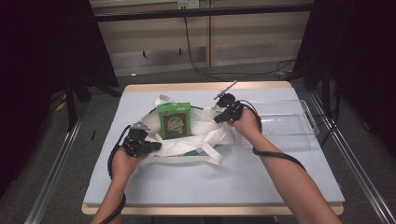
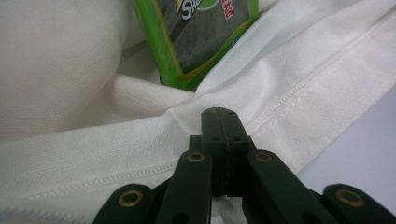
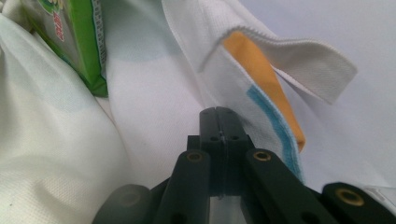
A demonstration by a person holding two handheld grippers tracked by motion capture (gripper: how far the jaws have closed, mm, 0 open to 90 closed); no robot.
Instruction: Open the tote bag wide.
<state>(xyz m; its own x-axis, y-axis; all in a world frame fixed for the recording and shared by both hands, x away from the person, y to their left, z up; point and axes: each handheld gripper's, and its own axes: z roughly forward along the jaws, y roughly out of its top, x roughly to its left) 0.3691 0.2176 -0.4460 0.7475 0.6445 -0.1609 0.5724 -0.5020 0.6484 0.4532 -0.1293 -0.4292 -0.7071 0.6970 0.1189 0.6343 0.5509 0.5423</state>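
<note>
My left gripper (image 1: pixel 152 145) is clamped on the white bag (image 1: pixel 205 133) at centre frame. My right gripper (image 1: pixel 219 117) pinches its upper right edge. Green packet (image 1: pixel 174 120) stands in the bag.

Green packet (image 1: pixel 174 120) lies on the white bag (image 1: pixel 205 135) — tools at both sides.

The green packet (image 2: pixel 201 37) bears a cut-off white "Sk…" logo; its other print is illegible.
</note>
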